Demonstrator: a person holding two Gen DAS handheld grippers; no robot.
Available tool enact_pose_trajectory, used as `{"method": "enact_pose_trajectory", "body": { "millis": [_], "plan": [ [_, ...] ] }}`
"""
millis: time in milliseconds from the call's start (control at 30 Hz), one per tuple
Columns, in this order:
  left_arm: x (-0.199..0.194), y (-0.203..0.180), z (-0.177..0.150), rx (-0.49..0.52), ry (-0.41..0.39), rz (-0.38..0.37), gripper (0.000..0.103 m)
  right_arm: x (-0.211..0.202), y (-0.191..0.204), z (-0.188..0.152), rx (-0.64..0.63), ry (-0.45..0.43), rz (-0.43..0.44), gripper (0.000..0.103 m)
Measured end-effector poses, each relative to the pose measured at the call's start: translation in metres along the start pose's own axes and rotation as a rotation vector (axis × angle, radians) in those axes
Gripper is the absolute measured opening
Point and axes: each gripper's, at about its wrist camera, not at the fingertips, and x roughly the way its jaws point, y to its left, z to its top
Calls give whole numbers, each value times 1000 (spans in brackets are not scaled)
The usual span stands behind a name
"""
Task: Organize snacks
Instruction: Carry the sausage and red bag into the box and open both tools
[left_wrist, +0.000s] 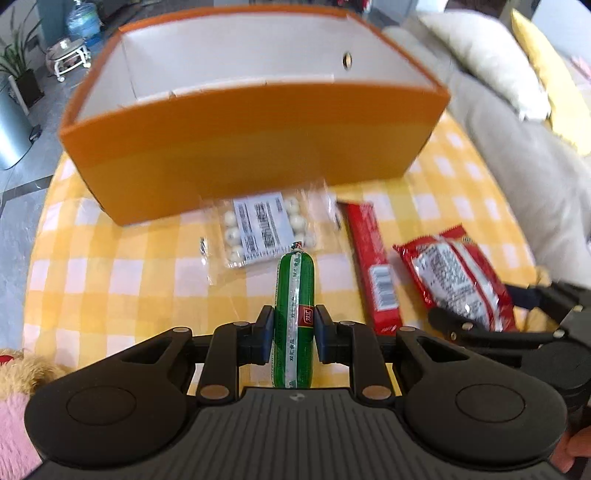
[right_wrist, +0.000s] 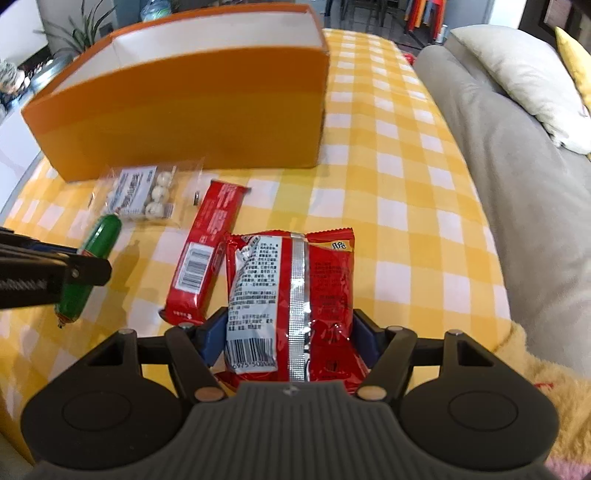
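Observation:
My left gripper (left_wrist: 294, 317) is shut on a green sausage stick (left_wrist: 294, 291), held lengthwise above the checked table; it also shows in the right wrist view (right_wrist: 98, 240). My right gripper (right_wrist: 290, 325) is shut on a red snack bag (right_wrist: 291, 288), seen in the left wrist view (left_wrist: 454, 273) too. An open orange box (left_wrist: 255, 140) with a white inside stands ahead of both, also in the right wrist view (right_wrist: 177, 114). A clear pack of white balls (left_wrist: 262, 229) and a long red bar (left_wrist: 373, 262) lie between box and grippers.
A yellow-and-white checked cloth (right_wrist: 399, 206) covers the table. A grey sofa (right_wrist: 517, 155) with cream and yellow cushions runs along the right edge. A plush toy (left_wrist: 18, 373) sits at the near left. A plant and a water bottle stand on the floor at far left.

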Motion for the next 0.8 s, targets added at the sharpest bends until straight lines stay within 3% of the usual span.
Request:
{"method": "enact_pose_trajectory", "body": {
  "millis": [433, 800],
  "plan": [
    [-66, 8, 22, -58, -182, -70, 24, -66, 1, 12, 39, -152, 57, 66],
    [-103, 26, 68, -50, -288, -79, 24, -107, 8, 65, 33, -263, 148, 66]
  ]
}}
